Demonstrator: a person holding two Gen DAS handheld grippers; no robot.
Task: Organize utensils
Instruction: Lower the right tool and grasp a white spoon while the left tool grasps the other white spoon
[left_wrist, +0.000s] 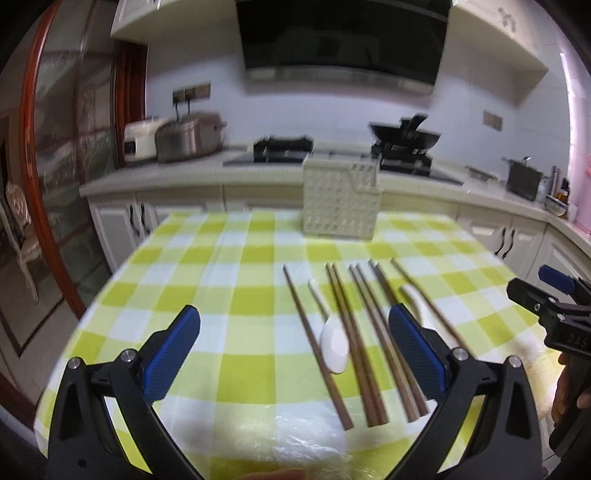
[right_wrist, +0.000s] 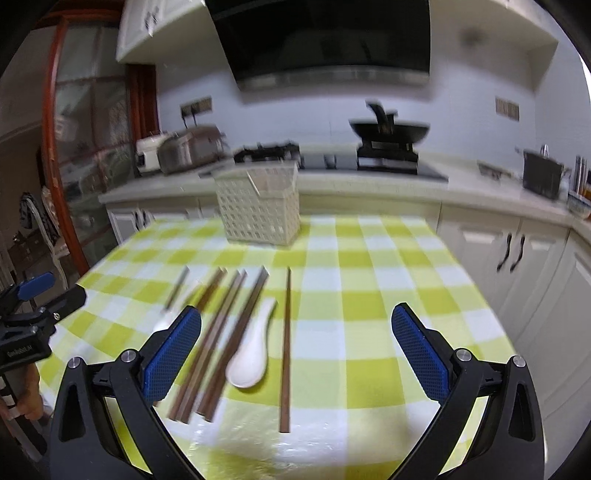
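Several brown wooden chopsticks (left_wrist: 354, 343) (right_wrist: 218, 343) lie side by side on the green-and-white checked tablecloth (left_wrist: 236, 295) (right_wrist: 369, 314). A white spoon (left_wrist: 334, 347) lies among them. A second white spoon (right_wrist: 251, 350) lies beside a lone chopstick (right_wrist: 286, 350); in the left wrist view it (left_wrist: 415, 299) is partly hidden by my finger. A cream lattice utensil basket (left_wrist: 340, 199) (right_wrist: 258, 203) stands upright at the table's far edge. My left gripper (left_wrist: 295, 354) is open and empty, low over the table, left of the chopsticks. My right gripper (right_wrist: 295, 354) is open and empty above the lone chopstick.
A kitchen counter (left_wrist: 184, 177) runs behind the table with a rice cooker (left_wrist: 188, 136), a stove and a black wok (left_wrist: 406, 134) (right_wrist: 389, 131). White cabinets (right_wrist: 517, 258) stand to the right. Each gripper shows at the edge of the other's view: the right one (left_wrist: 554, 310), the left one (right_wrist: 33, 310).
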